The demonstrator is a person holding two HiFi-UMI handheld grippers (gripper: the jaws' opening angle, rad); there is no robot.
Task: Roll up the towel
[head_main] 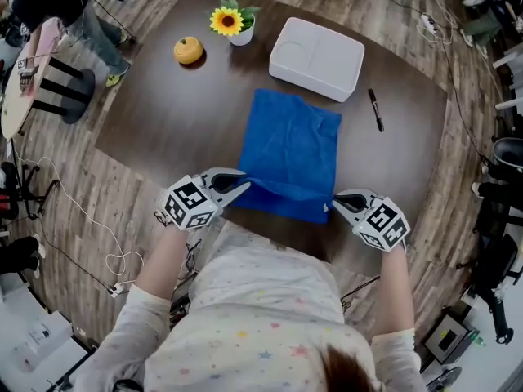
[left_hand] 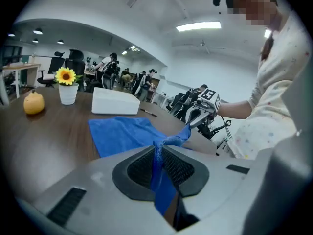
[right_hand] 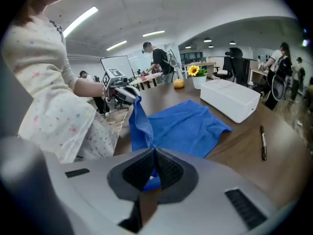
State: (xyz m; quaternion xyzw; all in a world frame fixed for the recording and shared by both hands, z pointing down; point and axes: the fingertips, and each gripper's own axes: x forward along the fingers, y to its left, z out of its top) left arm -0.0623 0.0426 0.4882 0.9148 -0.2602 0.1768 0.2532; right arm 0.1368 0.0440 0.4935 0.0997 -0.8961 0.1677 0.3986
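A blue towel lies spread on the brown table. Its far edge stops just short of the white box, and the rest reaches away from the box toward the person. The edge of the towel farthest from the box is raised off the table and hangs between two grippers.

The left gripper has its jaws pressed together on one corner of that raised edge. In the left gripper view the blue cloth runs up between the two dark pads and is pinched there. The right gripper pinches the other corner the same way, its jaws closed on a fold of cloth. Both grippers are on the side of the towel away from the box, well apart from the box itself.

A sunflower in a white pot stands just beside the box, at the box's left in the head view. A yellow fruit sits farther from the box on that same side. A black pen lies near the box's right corner, between the box and the table's edge.
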